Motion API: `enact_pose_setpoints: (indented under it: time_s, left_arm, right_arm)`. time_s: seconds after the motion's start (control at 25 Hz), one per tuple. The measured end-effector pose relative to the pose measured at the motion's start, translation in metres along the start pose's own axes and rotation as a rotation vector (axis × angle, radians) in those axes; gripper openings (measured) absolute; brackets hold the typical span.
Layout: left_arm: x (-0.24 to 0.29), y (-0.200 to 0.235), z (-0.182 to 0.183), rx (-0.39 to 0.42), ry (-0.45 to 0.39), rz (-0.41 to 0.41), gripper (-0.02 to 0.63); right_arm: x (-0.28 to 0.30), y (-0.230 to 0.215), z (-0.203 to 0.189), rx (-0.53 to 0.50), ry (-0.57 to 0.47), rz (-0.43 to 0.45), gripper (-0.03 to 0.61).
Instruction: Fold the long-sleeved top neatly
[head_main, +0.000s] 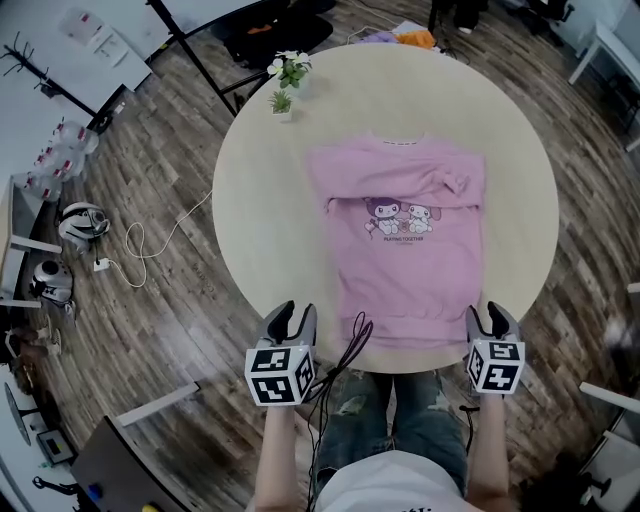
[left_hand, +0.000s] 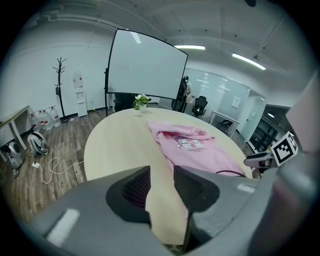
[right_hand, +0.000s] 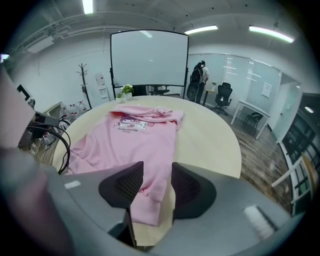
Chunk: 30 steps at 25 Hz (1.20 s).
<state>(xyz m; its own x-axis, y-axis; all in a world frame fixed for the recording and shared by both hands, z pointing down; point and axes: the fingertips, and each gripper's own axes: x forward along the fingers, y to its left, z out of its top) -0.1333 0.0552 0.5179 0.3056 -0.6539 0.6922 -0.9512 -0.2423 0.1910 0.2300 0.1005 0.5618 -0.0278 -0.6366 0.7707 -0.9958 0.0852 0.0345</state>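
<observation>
top: pink long-sleeved top flat on round surface, sleeves crossed over chest | left gripper: jaws apart, empty, just left of hem | right gripper: jaws apart, unclamped, at right hem corner | advice: pinch both hem corners evenly, lift together, fold toward collar.
</observation>
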Motion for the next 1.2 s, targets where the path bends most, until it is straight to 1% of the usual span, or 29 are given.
enact_pose_setpoints:
  time_s: [0.28,0.52,0.68,0.8,0.88,1.0,1.2]
  left_arm:
    - [-0.026,0.024,0.002,0.018,-0.050,0.042,0.256]
    - [-0.037,0.021,0.005,0.007,-0.091,0.059,0.256]
    - [-0.042,0.014,-0.005,0.017,-0.090,0.072,0.258]
    - [-0.036,0.004,-0.025,0.069,-0.051,0.088,0.258]
    - [-0.030,-0.004,-0.042,0.091,-0.010,0.080,0.259]
    - [-0.021,-0.018,-0.064,0.087,0.035,0.043,0.265]
    - [-0.004,-0.040,-0.092,0.102,0.092,-0.008,0.285]
  right_arm:
    - [-0.004,0.007,-0.005,-0.008,-0.004,0.003,0.207]
    - [-0.004,0.014,-0.009,-0.039,-0.001,0.032,0.210]
    - [-0.008,0.017,-0.015,-0.064,-0.003,0.050,0.212]
    - [-0.011,0.015,-0.022,-0.074,-0.005,0.059,0.212]
    - [-0.012,0.015,-0.027,-0.078,-0.005,0.064,0.213]
    - [-0.015,0.013,-0.035,-0.086,-0.002,0.068,0.213]
    - [-0.017,0.008,-0.055,-0.082,0.020,0.071,0.216]
